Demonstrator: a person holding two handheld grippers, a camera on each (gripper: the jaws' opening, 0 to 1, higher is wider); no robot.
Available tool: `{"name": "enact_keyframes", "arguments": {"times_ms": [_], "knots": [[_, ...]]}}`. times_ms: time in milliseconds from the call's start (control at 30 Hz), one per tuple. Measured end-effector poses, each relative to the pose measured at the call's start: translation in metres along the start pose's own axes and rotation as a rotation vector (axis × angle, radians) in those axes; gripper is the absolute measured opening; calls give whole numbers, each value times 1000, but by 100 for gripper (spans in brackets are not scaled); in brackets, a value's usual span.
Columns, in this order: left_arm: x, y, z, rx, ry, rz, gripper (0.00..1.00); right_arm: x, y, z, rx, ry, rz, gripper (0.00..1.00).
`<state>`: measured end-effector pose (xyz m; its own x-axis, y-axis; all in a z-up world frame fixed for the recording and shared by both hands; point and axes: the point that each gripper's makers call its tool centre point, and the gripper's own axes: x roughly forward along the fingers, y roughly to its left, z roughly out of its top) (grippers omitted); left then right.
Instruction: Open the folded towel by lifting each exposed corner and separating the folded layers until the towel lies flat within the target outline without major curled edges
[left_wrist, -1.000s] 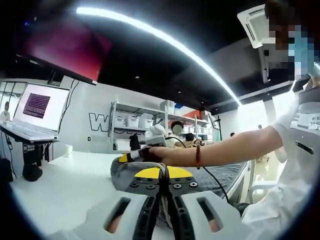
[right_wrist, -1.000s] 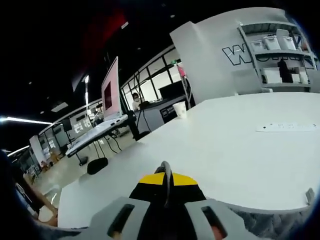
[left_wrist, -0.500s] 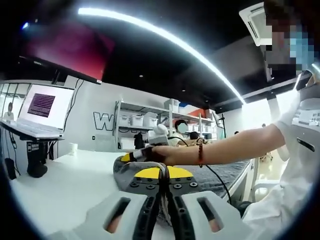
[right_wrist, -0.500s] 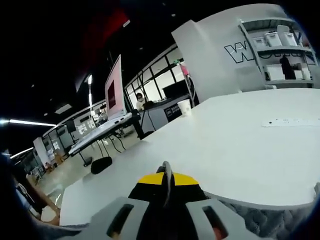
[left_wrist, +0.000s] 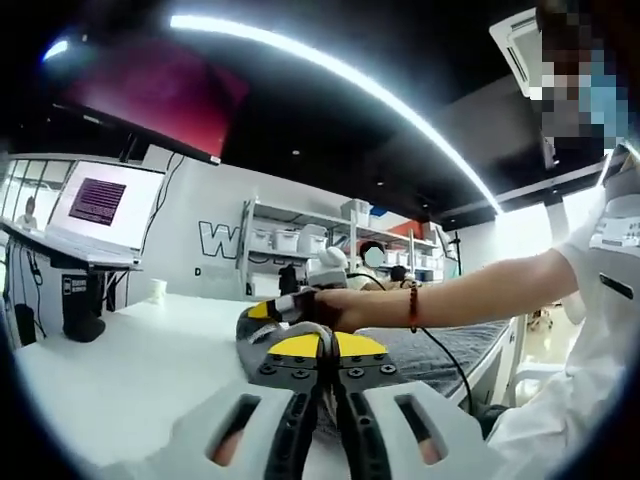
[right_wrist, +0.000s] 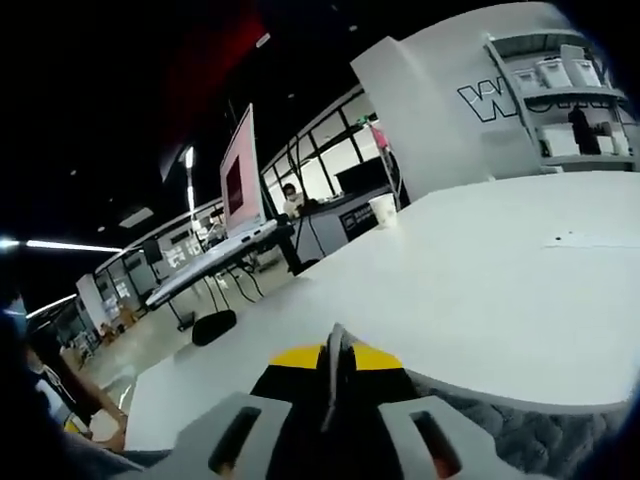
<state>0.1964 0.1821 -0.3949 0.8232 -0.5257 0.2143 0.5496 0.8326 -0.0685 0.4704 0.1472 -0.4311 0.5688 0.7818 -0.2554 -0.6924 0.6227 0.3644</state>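
So the grey towel is lying on the white surface, running straight out ahead of the left hand-held gripper and off to its right, toward the person's side. Left jaws are pressed together on a bunched-up edge of the towel right at their tips, so that end is already pinched and lifted a bit. The right hand-held gripper sits just beyond it, further along the same raised edge, with the person's hand wrapped around it. From its own camera the right hand-held gripper has its jaws closed on a thin fold of cloth standing up between them, with more towel lumped low and to its right. Fabric looks like soft, nubbly knit, floppy, drapes in rounded humps. My guess is the next pull depends on the two grips being so near each other on one edge: they'd need to spread apart along it. Can't spot any target outline.
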Motion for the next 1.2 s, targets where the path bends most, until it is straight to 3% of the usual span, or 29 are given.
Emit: {"name": "enact_keyframes", "arguments": {"times_ms": [400, 500, 767, 933, 1200], "knots": [[-2, 4, -4, -8, 1, 21, 4, -4, 9, -19, -38, 61, 18, 10], [-3, 7, -3, -28, -6, 24, 4, -8, 6, -29, -48, 94, 4, 9], [-13, 21, 1, -38, -42, 85, 6, 1, -4, -25, -7, 112, 28, 6], [-18, 26, 1, -56, -58, 100, 7, 2, 0, -28, -15, 123, 52, 1], [-20, 32, -4, -47, -38, 129, 7, 2, 10, -37, 16, 149, 106, 0]]}}
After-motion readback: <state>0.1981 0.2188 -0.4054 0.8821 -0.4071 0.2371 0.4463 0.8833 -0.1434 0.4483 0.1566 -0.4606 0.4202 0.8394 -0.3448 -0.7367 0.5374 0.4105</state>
